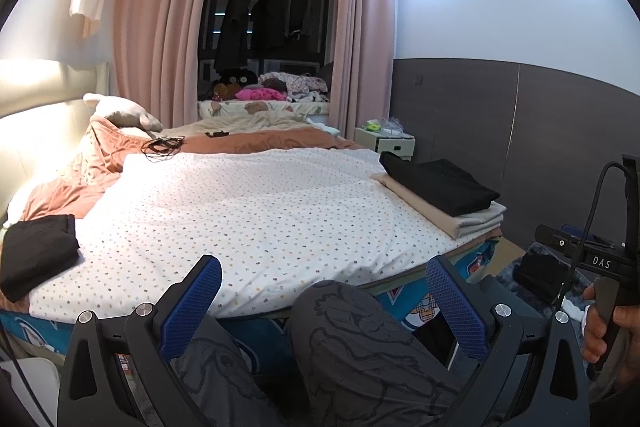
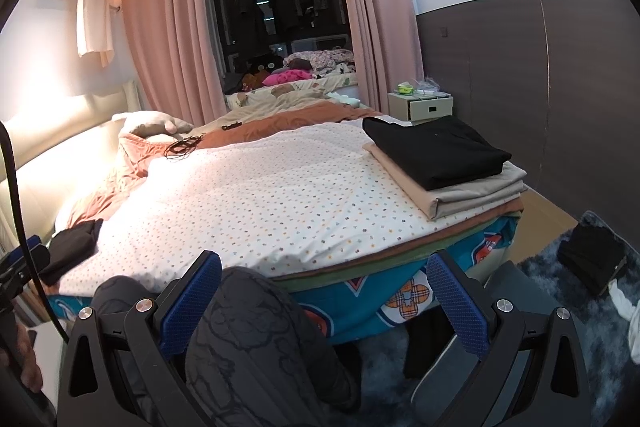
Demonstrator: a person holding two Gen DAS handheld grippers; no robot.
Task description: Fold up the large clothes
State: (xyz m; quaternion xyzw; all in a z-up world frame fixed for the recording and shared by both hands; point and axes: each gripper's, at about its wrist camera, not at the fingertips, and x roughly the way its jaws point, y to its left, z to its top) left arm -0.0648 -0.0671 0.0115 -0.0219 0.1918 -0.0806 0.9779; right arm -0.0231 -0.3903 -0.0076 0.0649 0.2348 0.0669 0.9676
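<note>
A bed with a white dotted sheet fills both views. A folded stack sits at its right corner: a black garment on top of beige and grey folded cloths. Another folded black garment lies at the left edge. My left gripper hangs open over the person's patterned knees, below the bed's front edge. My right gripper is open too, above a knee. Neither holds anything.
A rust-coloured blanket, a pillow and a tangle of black cable lie near the headboard. A small bedside cabinet stands at the far right. Dark items lie on the shaggy rug to the right. The other gripper is in a hand at right.
</note>
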